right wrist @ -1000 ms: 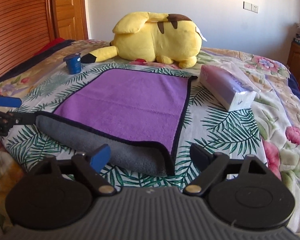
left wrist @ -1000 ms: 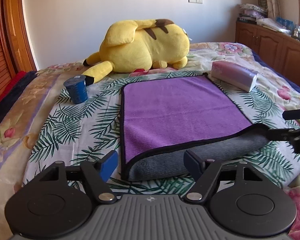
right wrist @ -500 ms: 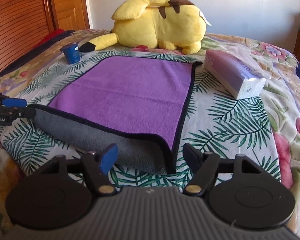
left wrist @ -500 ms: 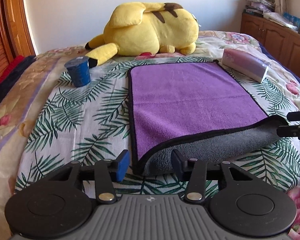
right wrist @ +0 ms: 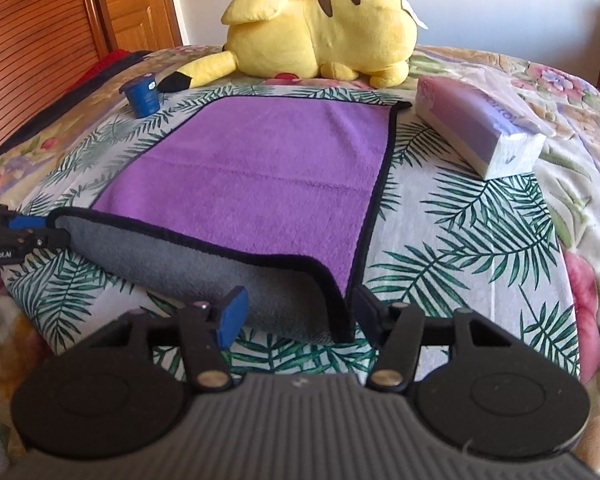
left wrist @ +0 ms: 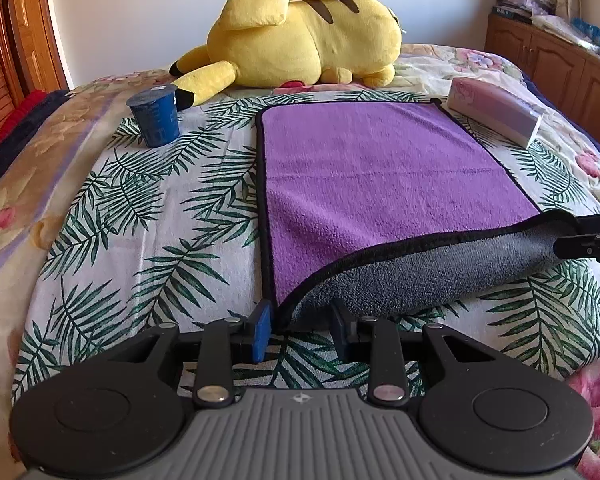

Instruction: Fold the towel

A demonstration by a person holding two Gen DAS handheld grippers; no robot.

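Note:
A purple towel (left wrist: 380, 176) with a grey underside and black trim lies flat on the bed; its near edge is curled up, grey side showing (left wrist: 420, 276). My left gripper (left wrist: 300, 326) is open, its fingers on either side of the towel's near left corner. My right gripper (right wrist: 296, 310) is open around the near right corner (right wrist: 324, 300). Each gripper shows at the edge of the other's view: the right one (left wrist: 588, 240) and the left one (right wrist: 16, 236).
A large yellow plush toy (left wrist: 300, 32) lies behind the towel. A blue cup (left wrist: 155, 114) stands at the far left. A pink tissue pack (left wrist: 496, 110) lies at the far right. Wooden cabinets (left wrist: 560, 64) are on the right, a wooden door (right wrist: 132, 0) on the left.
Both grippers have moved forward onto the towel's near corners. Their jaws have narrowed around the curled edge but stay open.

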